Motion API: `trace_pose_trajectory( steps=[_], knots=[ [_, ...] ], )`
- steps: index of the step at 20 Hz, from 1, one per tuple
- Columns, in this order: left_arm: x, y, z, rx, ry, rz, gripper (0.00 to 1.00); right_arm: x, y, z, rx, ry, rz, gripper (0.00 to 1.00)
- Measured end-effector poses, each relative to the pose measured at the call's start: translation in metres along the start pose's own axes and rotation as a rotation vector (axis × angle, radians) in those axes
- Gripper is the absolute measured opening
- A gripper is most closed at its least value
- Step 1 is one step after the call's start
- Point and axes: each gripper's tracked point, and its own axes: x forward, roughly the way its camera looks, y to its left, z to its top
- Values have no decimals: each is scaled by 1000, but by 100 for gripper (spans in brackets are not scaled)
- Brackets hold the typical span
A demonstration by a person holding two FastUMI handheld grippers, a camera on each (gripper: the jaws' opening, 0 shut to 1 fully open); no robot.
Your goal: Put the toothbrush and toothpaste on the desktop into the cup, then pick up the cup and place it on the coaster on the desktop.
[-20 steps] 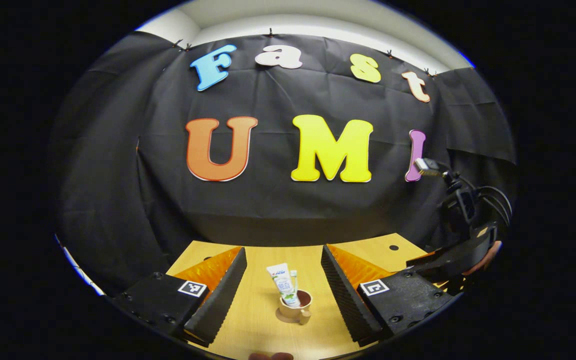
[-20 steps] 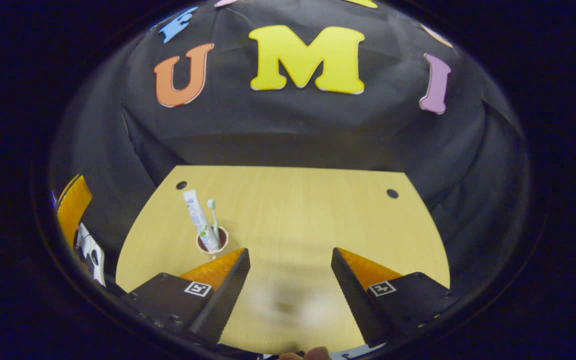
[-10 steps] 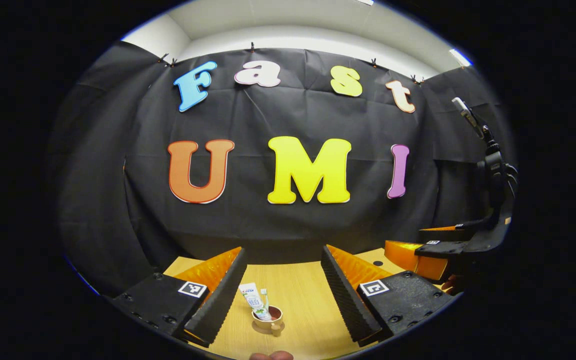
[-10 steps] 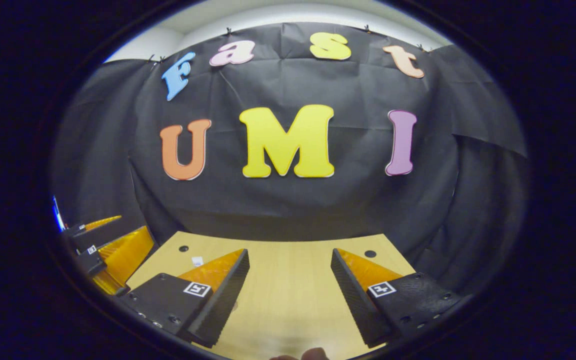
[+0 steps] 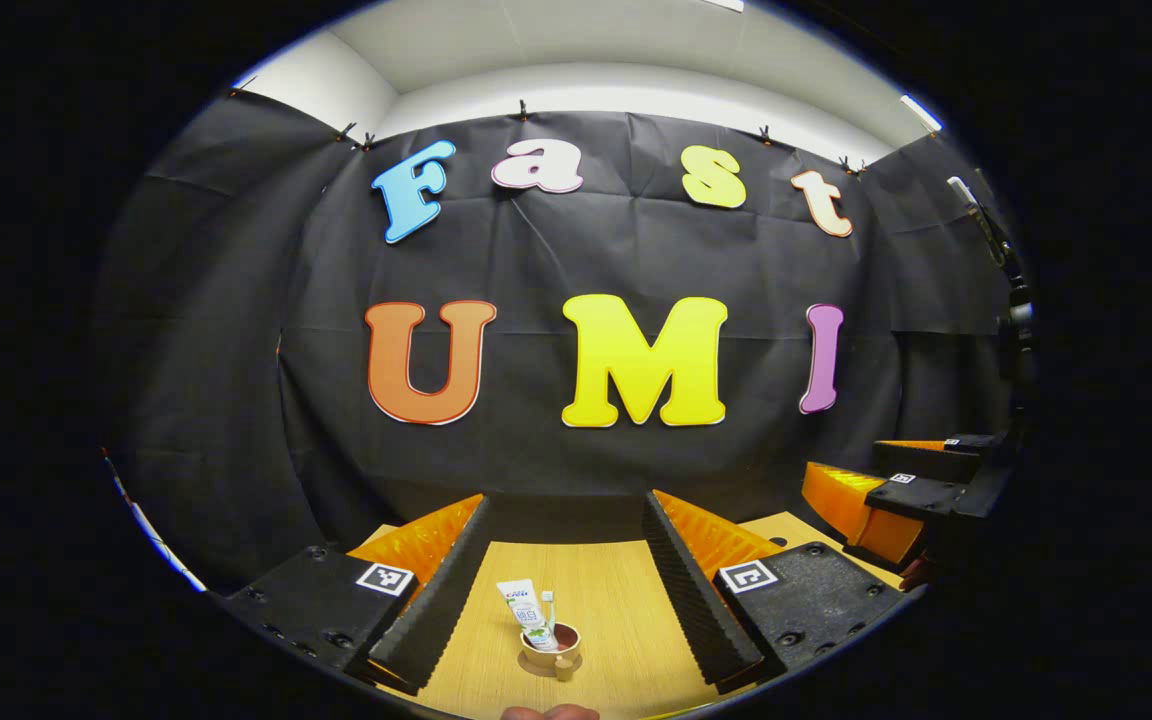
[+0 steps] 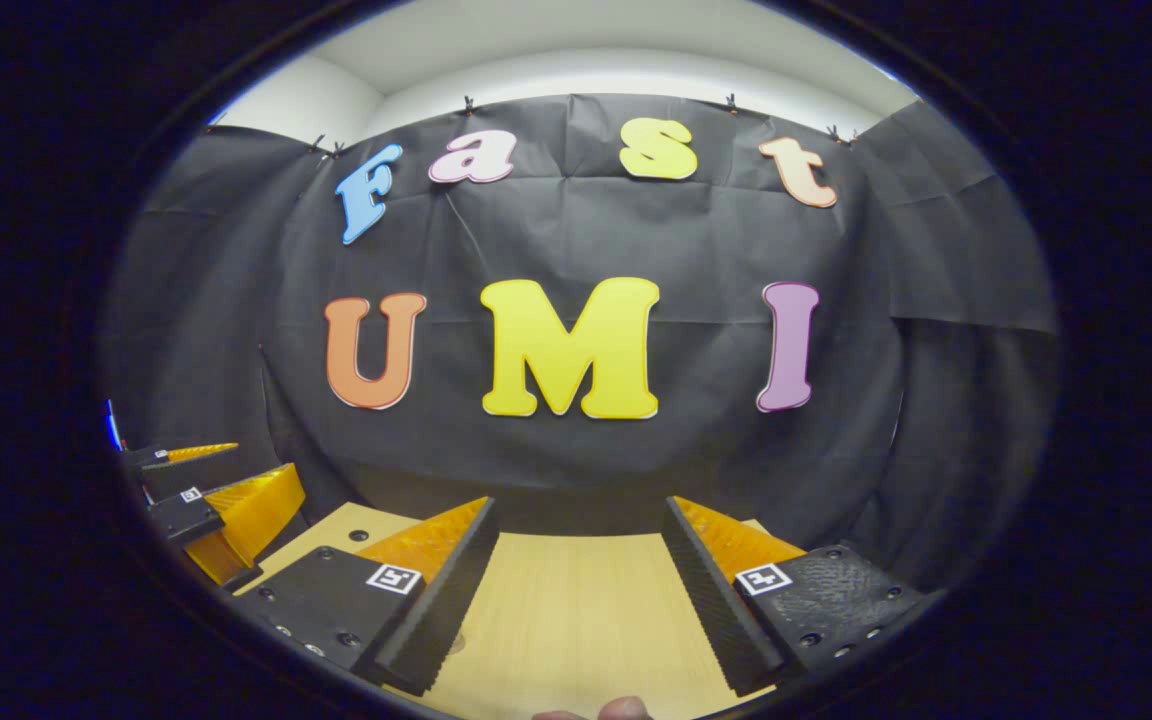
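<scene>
Cup [image 5: 550, 638] stands upright on the bench [image 5: 616, 610], seen low in the left gripper view between my left fingers. Toothpaste [image 5: 526, 612] and toothbrush [image 5: 548, 606] both stand in it, leaning on the rim, heads up. A flat round disc shows under the cup's base, likely the coaster [image 5: 558, 664], though it is too small to be sure. If so, the cup already sits where the task wants it.

Left gripper [image 5: 563, 575]: fingers wide apart, gripping nothing, held above and back from the cup, pointing more at the booth wall than at the bench. Right gripper [image 6: 581, 585]: fingers likewise apart and empty, over bare bench; it also shows at the right edge of the left gripper view, raised and well apart from the cup.

Judgement: both hands are held clear so nothing can knock the tall, top-heavy load. A bump to the leaning tube would tip the cup.
</scene>
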Motion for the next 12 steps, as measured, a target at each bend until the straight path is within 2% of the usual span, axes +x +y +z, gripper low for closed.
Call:
trace_pose_trajectory(
  steps=[1,2,3,6,7,8,12],
  knots=[
    [0,1,2,3,-5,7,95,0,0,1,2,-4,1,97],
    [1,2,3,3,-11,12,87,1,-1,2,4,-6,2,97],
    [1,2,5,3,-17,13,95,2,-2,3,5,-7,2,97],
    [0,1,8,4,-31,18,95,1,-1,3,9,-1,10,97],
    [0,1,9,8,-30,19,87,-1,-1,4,9,-3,10,97],
    [0,1,9,8,-32,22,94,-1,-1,5,10,-7,10,97],
    [-4,1,9,3,-32,27,94,-2,1,6,0,-16,23,97]
  ],
)
